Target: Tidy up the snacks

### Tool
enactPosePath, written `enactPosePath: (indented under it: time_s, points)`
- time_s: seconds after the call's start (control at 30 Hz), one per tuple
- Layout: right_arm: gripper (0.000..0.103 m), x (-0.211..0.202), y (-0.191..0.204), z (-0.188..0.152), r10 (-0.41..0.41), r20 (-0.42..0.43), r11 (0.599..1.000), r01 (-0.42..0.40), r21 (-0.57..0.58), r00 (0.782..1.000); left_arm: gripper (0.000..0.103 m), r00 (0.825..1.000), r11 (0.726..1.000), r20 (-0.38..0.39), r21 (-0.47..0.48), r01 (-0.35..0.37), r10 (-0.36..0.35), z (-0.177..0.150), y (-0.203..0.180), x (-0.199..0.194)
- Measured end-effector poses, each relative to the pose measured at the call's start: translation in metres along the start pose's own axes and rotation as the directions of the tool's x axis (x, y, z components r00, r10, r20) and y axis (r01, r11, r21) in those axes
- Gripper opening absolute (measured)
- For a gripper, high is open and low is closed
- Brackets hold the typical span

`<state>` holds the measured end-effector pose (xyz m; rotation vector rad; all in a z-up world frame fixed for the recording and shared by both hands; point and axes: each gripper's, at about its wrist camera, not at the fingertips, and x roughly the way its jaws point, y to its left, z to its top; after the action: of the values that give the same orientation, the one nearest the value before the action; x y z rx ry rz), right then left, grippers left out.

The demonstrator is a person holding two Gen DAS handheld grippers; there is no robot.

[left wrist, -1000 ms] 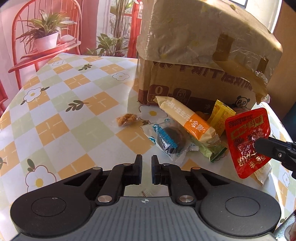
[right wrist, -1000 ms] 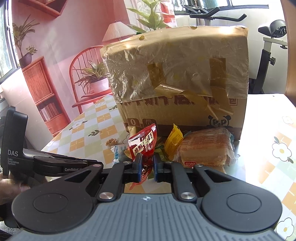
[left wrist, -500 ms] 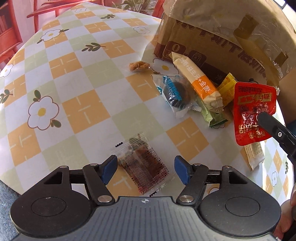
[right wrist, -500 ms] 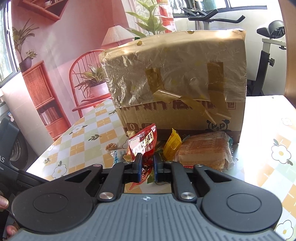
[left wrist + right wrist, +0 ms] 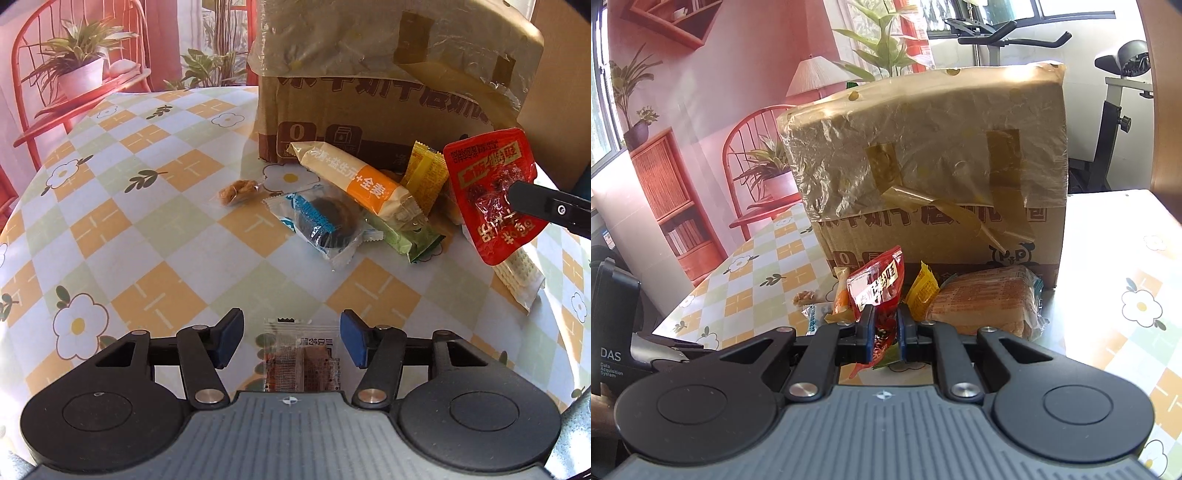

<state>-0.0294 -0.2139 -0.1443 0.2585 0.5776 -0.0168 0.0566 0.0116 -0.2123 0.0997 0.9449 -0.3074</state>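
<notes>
Snacks sit in a loose pile on the checked tablecloth [image 5: 155, 236] just in front of the taped cardboard box [image 5: 369, 110].

Right gripper [image 5: 882, 328] is level, aimed at the box, jaws clamped on a red sauce packet [image 5: 877, 284], which stands upright in the pinch, clear of the table.

Left gripper [image 5: 291, 338] is low over the cloth, jaws spread wide. A small clear packet [image 5: 301, 360] lies flat between the fingers, touching neither.

Pile: cream-and-orange bar [image 5: 354, 181], dark cookie in a clear wrapper [image 5: 325, 218], yellow packet [image 5: 424, 173], green packet [image 5: 410, 236], bagged bread [image 5: 986, 302]. A small nut packet [image 5: 238, 192] lies apart to the left.

The clear packet's near end is hidden by the gripper body. The green packet is mostly buried.
</notes>
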Motion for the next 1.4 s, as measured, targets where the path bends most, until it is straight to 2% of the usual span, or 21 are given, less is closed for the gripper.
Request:
enactPosePath:
  time_s: [0.1, 0.27, 0.37, 0.4, 0.43, 0.47, 0.6, 0.67, 0.9, 1.1, 1.27, 1.4]
  points:
    - [0.013, 0.002, -0.002, 0.0, 0.003, 0.001, 1.0, -0.003, 0.007, 1.0, 0.07, 1.0, 1.0, 0.02, 0.016, 0.004, -0.004, -0.008, -0.001, -0.013]
    - [0.013, 0.004, 0.002, 0.0, 0.013, -0.006, 1.0, -0.013, 0.001, 1.0, 0.071, 0.998, 0.996, -0.055, 0.088, -0.021, 0.025, -0.021, -0.012, -0.003]
    - [0.013, 0.003, 0.003, -0.001, 0.014, -0.006, 1.0, -0.014, -0.005, 1.0, 0.072, 0.999, 0.996, -0.04, 0.08, -0.03, 0.033, -0.023, -0.01, -0.003]
    - [0.013, 0.003, 0.002, -0.001, 0.013, -0.006, 1.0, -0.013, -0.004, 1.0, 0.07, 0.999, 0.997, -0.036, 0.08, -0.024, 0.027, -0.023, -0.009, -0.003]
    - [0.013, 0.003, 0.003, -0.001, 0.011, -0.007, 1.0, -0.011, -0.003, 1.0, 0.06, 0.999, 0.997, -0.03, 0.078, -0.017, 0.019, -0.024, -0.008, -0.005]
    - [0.013, 0.003, 0.002, -0.001, 0.01, -0.007, 1.0, -0.01, -0.001, 1.0, 0.043, 1.0, 0.997, -0.025, 0.082, -0.009, 0.011, -0.023, -0.007, -0.007]
    - [0.013, 0.001, 0.002, 0.0, 0.006, -0.002, 1.0, -0.006, -0.003, 1.0, 0.04, 1.0, 0.998, -0.025, 0.064, 0.014, -0.012, -0.02, -0.003, -0.013]
    - [0.013, 0.001, 0.002, 0.001, 0.006, 0.001, 1.0, -0.006, -0.009, 1.0, 0.04, 1.0, 0.998, 0.002, 0.063, -0.003, 0.003, -0.016, -0.004, -0.017]
    - [0.013, -0.003, 0.006, 0.014, 0.0, 0.024, 0.999, 0.001, -0.047, 1.0, 0.04, 0.993, 1.0, 0.118, 0.012, 0.01, -0.011, 0.021, 0.003, -0.044]
    - [0.013, -0.017, 0.009, 0.044, -0.002, 0.102, 0.996, 0.011, -0.088, 0.995, 0.04, 0.968, 0.999, 0.249, -0.016, 0.03, -0.025, 0.06, 0.007, -0.076]
    - [0.013, -0.03, 0.011, 0.078, 0.0, 0.179, 0.992, 0.023, -0.123, 0.984, 0.04, 0.931, 0.999, 0.364, -0.02, 0.046, -0.036, 0.094, 0.005, -0.102]
    - [0.013, -0.038, 0.008, 0.111, -0.008, 0.244, 0.99, 0.042, -0.136, 0.97, 0.04, 0.894, 0.997, 0.445, -0.023, 0.069, -0.052, 0.126, -0.003, -0.113]
